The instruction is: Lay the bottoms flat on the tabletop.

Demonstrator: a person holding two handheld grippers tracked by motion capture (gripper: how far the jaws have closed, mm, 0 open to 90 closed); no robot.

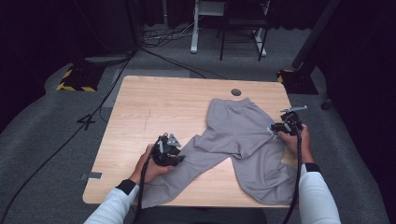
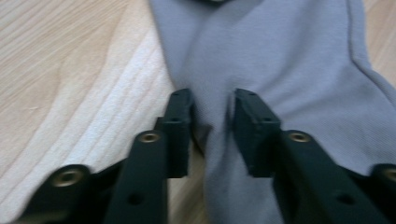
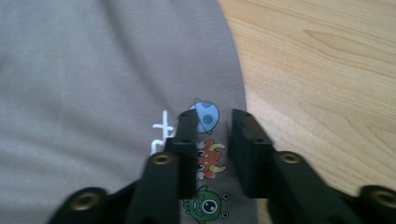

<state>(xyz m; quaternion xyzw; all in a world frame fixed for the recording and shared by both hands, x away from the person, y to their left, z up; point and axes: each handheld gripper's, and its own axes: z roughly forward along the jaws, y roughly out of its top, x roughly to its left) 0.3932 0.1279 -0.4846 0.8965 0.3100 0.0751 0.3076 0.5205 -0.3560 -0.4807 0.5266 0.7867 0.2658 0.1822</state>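
Grey trousers [image 1: 243,140] lie flat on the wooden table [image 1: 154,107], with the waist at the far side and both legs coming toward the person. One leg goes slanted toward the left claw [image 1: 180,159], and the other leg goes to the near right corner of the table.

In the left gripper view, the left claw [image 2: 212,109] stands low over the leg. Its jaws have a narrow gap, and a small raised fold of grey cloth sits between them. One finger [image 2: 180,126] is at the edge of the cloth, where the light wood begins just beside it. Whether the pads already press the fold, I cannot tell; the picture is a little blurred.

In the high view, the right claw [image 1: 273,130] is at the right edge of the trousers, near the hip. In the right gripper view, the right claw [image 3: 214,122] also has a narrow gap, and the cloth below it lies flat, not pinched. Small cartoon prints [image 3: 205,158] sit there: a blue round planet ahead of the tips, an orange monster with horns between the jaws, and a green one-eyed monster nearer to the claw's base. White marks [image 3: 161,130] show beside the left finger, half hidden, so they cannot be read. Bare wood lies just to the right of this claw.
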